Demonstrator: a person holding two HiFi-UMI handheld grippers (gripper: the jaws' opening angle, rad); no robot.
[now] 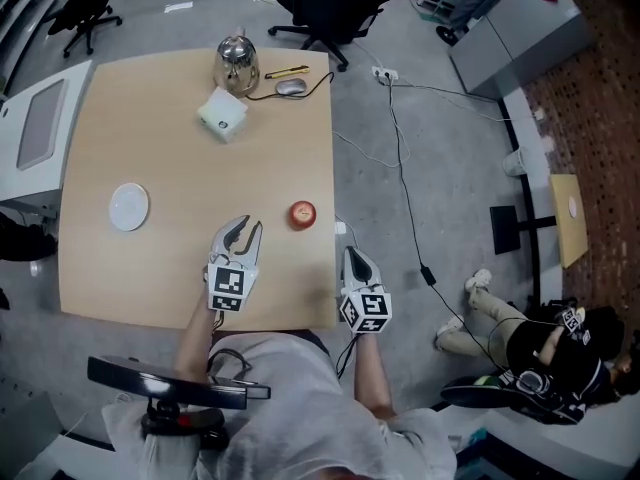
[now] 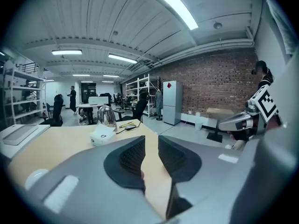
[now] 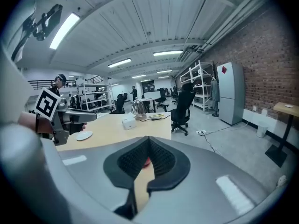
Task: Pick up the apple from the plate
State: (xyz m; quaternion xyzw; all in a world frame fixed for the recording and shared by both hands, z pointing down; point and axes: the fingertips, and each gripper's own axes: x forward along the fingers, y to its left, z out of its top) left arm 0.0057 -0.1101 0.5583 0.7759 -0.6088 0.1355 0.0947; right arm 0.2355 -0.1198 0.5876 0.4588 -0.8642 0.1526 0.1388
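My left tongs (image 1: 244, 232) stand narrowly apart and empty and my right tongs (image 1: 351, 256) are shut, both poised, I judge, for the apple (image 1: 302, 214), which lies on the table (image 1: 150, 128) just ahead between them, not on the plate (image 1: 128, 208) off left.

1. The table (image 1: 100, 148) stands before me. The apple (image 1: 302, 214) lies directly on it, near its right edge.
2. The plate (image 1: 129, 207) sits on the table's left side, well apart from the apple.
3. My left gripper (image 1: 245, 226) is over the near part of the table, between plate and apple, closer to the apple.
4. My right gripper (image 1: 352, 258) is just off the table's right edge, nearer me than the apple.
5. The kettle (image 1: 236, 63) stands at the far edge, with the box (image 1: 222, 113) just before it. The mouse (image 1: 291, 87) and pen (image 1: 287, 71) lie to its right.
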